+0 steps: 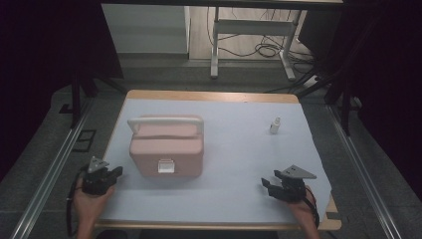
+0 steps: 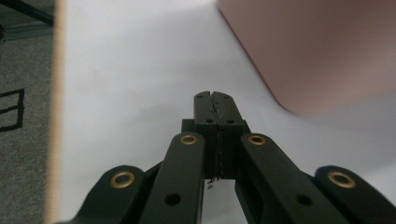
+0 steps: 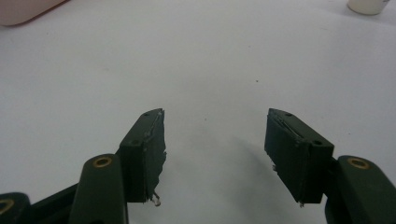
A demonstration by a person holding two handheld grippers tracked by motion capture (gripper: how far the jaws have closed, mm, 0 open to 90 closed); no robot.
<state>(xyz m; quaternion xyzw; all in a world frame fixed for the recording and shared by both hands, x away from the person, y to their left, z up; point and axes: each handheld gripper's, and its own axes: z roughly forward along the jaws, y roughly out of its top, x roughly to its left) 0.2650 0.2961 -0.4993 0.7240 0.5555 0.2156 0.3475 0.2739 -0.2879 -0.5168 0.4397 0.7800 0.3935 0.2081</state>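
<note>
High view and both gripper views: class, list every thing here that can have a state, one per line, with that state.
Pink lidded box: lid down, front latch closed, handle folded back flat over the lid, upright on the white mat.
Small white bottle: standing upright, capped, untouched.
Left gripper: shut, nothing between the pads, beside the box.
Right gripper: open, empty, over bare mat.

The place looked like a lab or a recording room rather than a home. A wooden table [image 1: 214, 95] covered with a white sheet [image 1: 239, 149] stood on grey carpeted floor [image 1: 50, 144], flanked by metal floor rails [image 1: 52, 174]. Dark curtains [image 1: 45, 45] closed off both sides. Behind it stood the white metal legs of a desk frame [image 1: 215, 45], with black cables [image 1: 263, 50] loose on the wooden floor beyond.
</note>
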